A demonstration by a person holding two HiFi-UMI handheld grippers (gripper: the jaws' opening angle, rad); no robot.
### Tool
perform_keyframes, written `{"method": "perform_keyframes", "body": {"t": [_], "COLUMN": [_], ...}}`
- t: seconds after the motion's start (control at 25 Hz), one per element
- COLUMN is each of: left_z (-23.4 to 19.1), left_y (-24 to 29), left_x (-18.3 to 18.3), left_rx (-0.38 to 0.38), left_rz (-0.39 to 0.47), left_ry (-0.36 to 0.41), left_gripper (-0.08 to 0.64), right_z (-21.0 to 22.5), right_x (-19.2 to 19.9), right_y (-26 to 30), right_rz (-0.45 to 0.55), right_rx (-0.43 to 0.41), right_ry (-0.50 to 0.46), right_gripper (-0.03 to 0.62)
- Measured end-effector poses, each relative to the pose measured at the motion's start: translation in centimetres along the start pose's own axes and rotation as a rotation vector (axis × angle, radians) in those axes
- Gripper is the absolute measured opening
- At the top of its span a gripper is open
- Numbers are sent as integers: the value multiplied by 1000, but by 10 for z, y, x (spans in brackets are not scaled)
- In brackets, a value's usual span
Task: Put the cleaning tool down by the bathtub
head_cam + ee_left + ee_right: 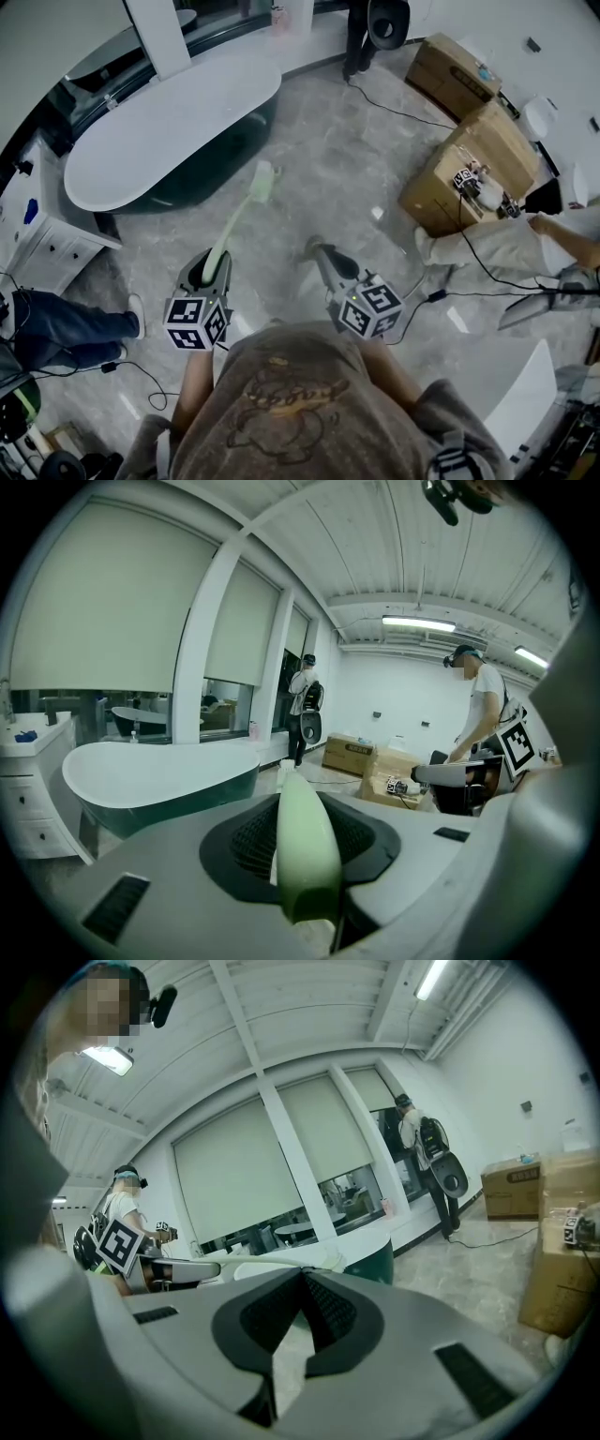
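My left gripper (214, 270) is clamped on the handle of the pale green brush (240, 214), its jaws partway closed around it. The brush points away from me, with its head near the bathtub (141, 141) at the far left. My right gripper (317, 251), just to the right, is closed and holds nothing.

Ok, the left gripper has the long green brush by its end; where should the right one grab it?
Probably the bare handle, midway between the left gripper and the brush head, coming from its right, fingers across the shaft. It is slim and straight there, pointing toward the bathtub; the head is wider. The right gripper sits on that side, empty.
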State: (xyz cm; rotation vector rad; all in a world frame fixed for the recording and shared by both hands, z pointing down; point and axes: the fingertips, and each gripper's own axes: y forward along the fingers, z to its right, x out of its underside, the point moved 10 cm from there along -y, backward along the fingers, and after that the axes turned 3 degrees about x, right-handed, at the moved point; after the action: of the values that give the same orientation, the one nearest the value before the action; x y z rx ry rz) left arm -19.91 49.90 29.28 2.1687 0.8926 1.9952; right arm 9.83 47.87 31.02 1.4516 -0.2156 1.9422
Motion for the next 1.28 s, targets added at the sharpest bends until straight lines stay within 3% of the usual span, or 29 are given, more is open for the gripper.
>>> {"method": "perform_keyframes", "body": {"t": [0.76, 1.28], "left_z": [-48, -76], "left_y": [148, 268], "left_x": [-74, -141], "left_rx": [10, -63], "left_rz": [-55, -9], "left_ry": [-6, -36], "left_gripper": [118, 118], "right_z": [100, 200], "right_x": [-75, -158], "right_y": [137, 257], "right_rz": [-23, -82], "right_rx": [-21, -114], "right_ry": [29, -43], "right_gripper": [3, 3]}}
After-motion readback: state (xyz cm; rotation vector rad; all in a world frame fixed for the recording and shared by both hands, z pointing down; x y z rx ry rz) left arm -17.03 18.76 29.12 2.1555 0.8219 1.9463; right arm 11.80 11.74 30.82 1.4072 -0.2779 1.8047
